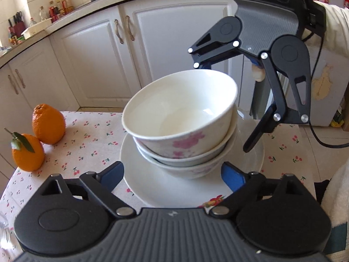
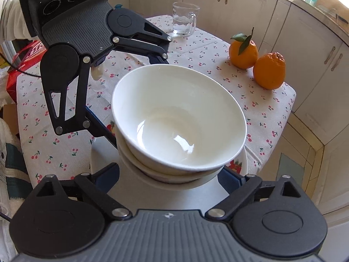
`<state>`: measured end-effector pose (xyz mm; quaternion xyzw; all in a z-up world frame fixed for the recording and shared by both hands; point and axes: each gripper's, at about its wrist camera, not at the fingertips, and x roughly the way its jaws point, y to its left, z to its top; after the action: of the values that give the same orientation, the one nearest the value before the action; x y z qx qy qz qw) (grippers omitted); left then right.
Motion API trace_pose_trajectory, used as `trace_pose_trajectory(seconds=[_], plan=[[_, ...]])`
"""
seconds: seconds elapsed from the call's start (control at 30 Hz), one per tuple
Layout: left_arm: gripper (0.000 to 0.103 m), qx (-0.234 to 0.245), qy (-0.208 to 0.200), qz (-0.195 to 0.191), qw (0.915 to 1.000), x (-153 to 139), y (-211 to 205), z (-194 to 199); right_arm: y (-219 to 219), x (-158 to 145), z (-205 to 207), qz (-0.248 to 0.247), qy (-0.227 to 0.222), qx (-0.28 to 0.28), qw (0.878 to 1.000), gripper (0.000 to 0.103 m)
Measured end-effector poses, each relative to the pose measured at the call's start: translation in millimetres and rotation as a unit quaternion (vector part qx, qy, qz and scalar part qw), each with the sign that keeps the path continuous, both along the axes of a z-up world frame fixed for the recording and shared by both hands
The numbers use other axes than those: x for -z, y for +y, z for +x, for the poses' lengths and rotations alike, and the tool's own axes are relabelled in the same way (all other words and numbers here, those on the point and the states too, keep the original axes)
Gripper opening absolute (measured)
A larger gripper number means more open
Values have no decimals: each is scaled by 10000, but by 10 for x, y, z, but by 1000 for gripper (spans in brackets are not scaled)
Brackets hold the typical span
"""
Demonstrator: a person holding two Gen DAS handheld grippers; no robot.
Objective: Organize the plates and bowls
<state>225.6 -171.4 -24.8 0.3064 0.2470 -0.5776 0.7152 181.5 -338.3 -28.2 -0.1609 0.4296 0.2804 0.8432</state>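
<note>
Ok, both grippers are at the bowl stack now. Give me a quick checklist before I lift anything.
1. Left gripper open around the stack's base: ok, blue fingers sit either side, apart from the bowls.
2. Right gripper open: ok, its fingers flank the stack from the opposite side.
3. Bowls nested level: not ok, the top bowl sits tilted in the two below.
4. Stack centred on the plate: ok, plate rim shows on all sides.
5. Any finger touching the plate or bowls: cannot tell.
6. Path clear of the oranges and glass mug: ok, both stand well away on the table.
</note>
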Motion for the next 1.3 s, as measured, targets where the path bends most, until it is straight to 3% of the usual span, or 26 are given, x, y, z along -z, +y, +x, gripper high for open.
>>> trace_pose_trajectory(seconds=[0.17, 0.27, 0.37, 0.47, 0.53, 0.63, 0.73, 0.87, 1.07, 1.3], plan=[[99, -709, -230, -627, 9952, -212, 345, -268, -38, -161, -269, 294, -245, 710, 9967, 103], [103, -1055, -480, -1172, 9863, -330, 550, -524, 22, -274, -453, 116, -495, 1256, 9908, 103], [103, -1510, -741, -1441, 9752, -401, 624, -783, 98, -383, -601, 104, -713, 1874, 9796, 103], [103, -2142, -1014, -1781, 9551, -495, 680, -1018, 204, -472, -740, -12, -1021, 2736, 9564, 103], [103, -2642, -1018, -1820, 9416, -567, 678, -1108, 281, -491, -850, -60, -1237, 3355, 9339, 103], [103, -3361, -757, -1793, 9215, -656, 684, -1181, 406, -504, -1030, 40, -1405, 4009, 9053, 103], [102, -3777, -584, -1766, 9070, -718, 713, -1259, 543, -535, -1202, 199, -1571, 4427, 8826, 103], [102, -4313, -636, -1582, 8859, -729, 754, -1389, 722, -588, -1386, 197, -1774, 4590, 8703, 103], [102, -4588, -376, -1660, 8721, -728, 870, -1495, 851, -651, -1589, 162, -1994, 4668, 8614, 103], [102, -4713, -452, -1535, 8673, -705, 863, -1591, 895, -637, -1686, 155, -2094, 4687, 8581, 103]])
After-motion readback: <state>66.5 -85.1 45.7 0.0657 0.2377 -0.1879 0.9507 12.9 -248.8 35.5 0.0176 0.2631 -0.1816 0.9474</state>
